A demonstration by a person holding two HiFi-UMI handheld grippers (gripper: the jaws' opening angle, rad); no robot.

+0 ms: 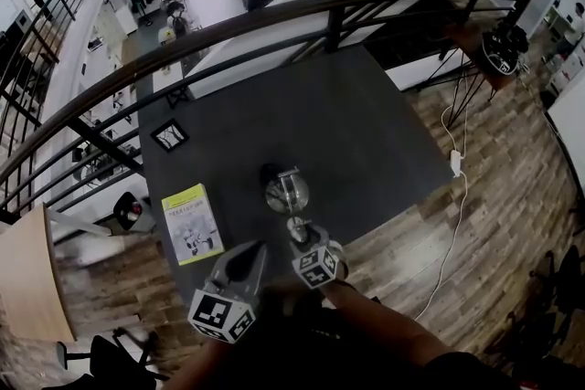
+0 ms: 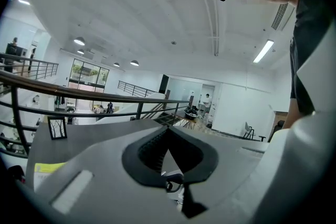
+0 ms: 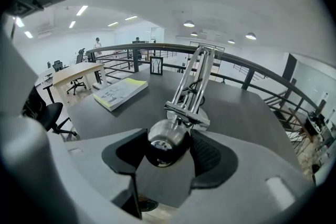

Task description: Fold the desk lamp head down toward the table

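Noting the right gripper clamped on the chrome lamp head, with both pads against its round shell. In the right gripper view we see the twin-rod lamp arm rising from the head toward 1 o'clock. From the head view, the desk lamp stands on the dark table, close to its 6 o'clock edge. The left gripper hangs at the lamp's 7 o'clock, fingertips together, nothing between them. A booklet lies at the lamp's 8 o'clock, a picture frame at 10 o'clock.
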